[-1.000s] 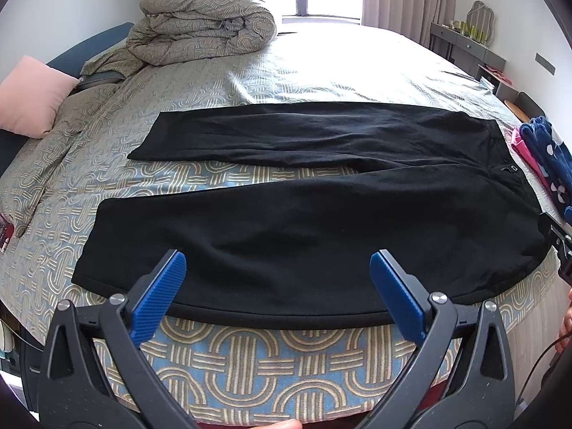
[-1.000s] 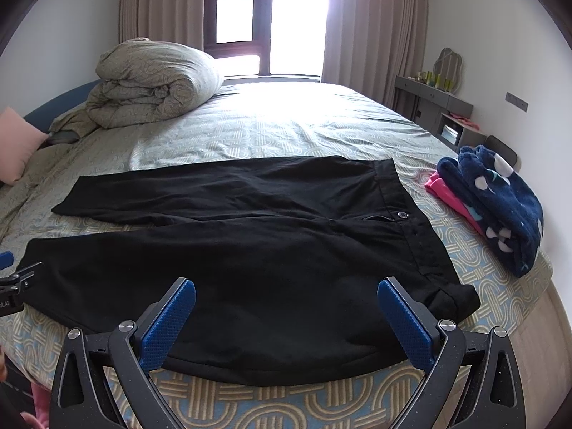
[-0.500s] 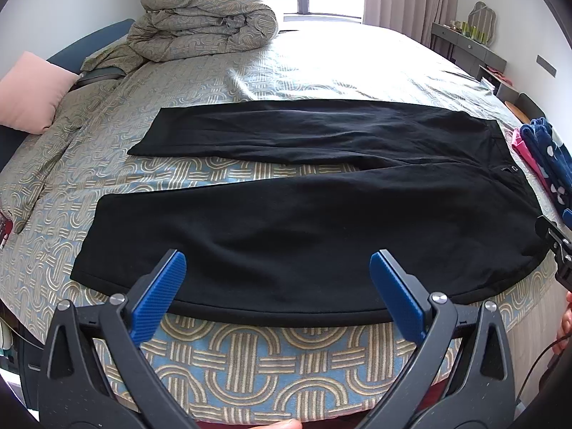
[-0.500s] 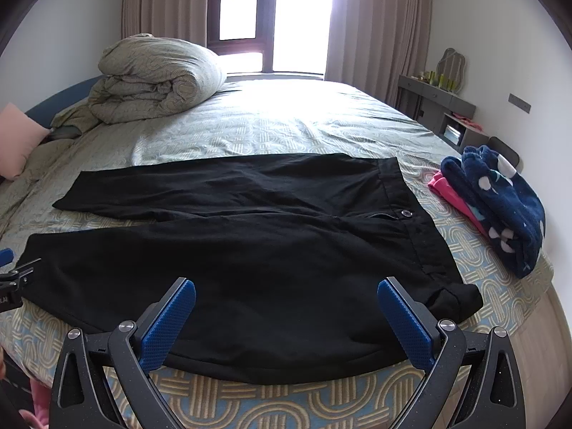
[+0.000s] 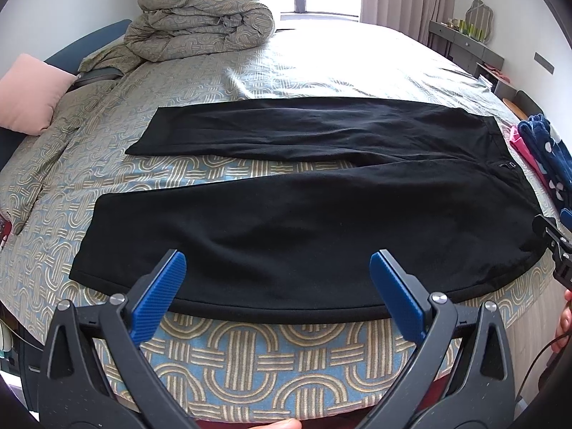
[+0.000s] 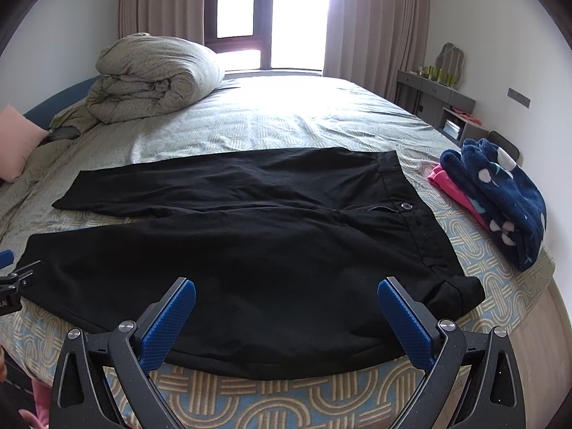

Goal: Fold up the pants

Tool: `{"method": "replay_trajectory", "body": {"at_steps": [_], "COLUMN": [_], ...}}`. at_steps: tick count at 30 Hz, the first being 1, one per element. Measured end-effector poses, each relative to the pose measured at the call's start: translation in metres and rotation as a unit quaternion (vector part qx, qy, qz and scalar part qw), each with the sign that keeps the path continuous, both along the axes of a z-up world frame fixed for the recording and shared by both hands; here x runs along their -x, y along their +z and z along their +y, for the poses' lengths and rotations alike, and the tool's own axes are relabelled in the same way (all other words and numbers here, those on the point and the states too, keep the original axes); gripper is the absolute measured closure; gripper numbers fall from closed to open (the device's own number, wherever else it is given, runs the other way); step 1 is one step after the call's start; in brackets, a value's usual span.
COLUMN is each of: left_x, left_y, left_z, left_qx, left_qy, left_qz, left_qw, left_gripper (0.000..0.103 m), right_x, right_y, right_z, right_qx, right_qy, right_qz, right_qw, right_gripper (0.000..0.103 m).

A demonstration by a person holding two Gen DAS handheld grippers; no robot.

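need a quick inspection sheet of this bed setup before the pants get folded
surface: bed with patterned cover, lightly wrinkled.
job's things: black pants spread flat, legs apart, waistband to the right, unfolded.
clutter: rolled duvet at far left; pink pillow; navy spotted garment on a pink one at the right edge.
grippers: left hand-held gripper open, holding nothing; right hand-held gripper open, holding nothing; both over the pants' near edge.
cables: dark cable at lower right.
surroundings: curtained window, grey dresser.

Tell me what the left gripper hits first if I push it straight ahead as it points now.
Most likely the near leg of the black pants: the open left gripper points at its near edge, nothing between. Depth is unclear.
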State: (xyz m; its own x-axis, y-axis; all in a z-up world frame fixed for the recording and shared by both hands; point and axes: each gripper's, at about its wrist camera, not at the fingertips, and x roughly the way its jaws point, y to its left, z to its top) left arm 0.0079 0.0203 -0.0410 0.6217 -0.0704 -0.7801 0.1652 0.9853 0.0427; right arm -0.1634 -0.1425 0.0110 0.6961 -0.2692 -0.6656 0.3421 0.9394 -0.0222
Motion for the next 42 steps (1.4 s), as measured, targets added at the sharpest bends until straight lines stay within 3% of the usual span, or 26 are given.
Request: {"method": "replay_trajectory", "body": {"at_steps": [29, 38, 42], "left_x": [-0.001, 0.000, -0.001], "left_y": [-0.005, -0.025, -0.033], "left_z": [0.004, 0.044, 0.071], "left_qx": [0.017, -0.008, -0.024], "left_qy": [0.002, 0.045, 0.077], "left_qz": [0.018, 0.022, 0.033], "left_qw": [0.9997, 0.9987, 0.9962], "left_gripper": [0.000, 0.000, 0.000], "right_x": [0.003, 0.009, 0.021], "right_y": [-0.004, -0.018, -0.034], "right_z": [-0.004, -0.035, -0.070], "right_qx": [-0.007, -0.060, -0.129], "right_qy": [-0.012, -0.048, -0.082], "right_qz": [0.005, 0.024, 0.035], "right_qw": [1.000, 0.997, 0.988], "right_gripper": [0.000, 0.000, 0.000]}}
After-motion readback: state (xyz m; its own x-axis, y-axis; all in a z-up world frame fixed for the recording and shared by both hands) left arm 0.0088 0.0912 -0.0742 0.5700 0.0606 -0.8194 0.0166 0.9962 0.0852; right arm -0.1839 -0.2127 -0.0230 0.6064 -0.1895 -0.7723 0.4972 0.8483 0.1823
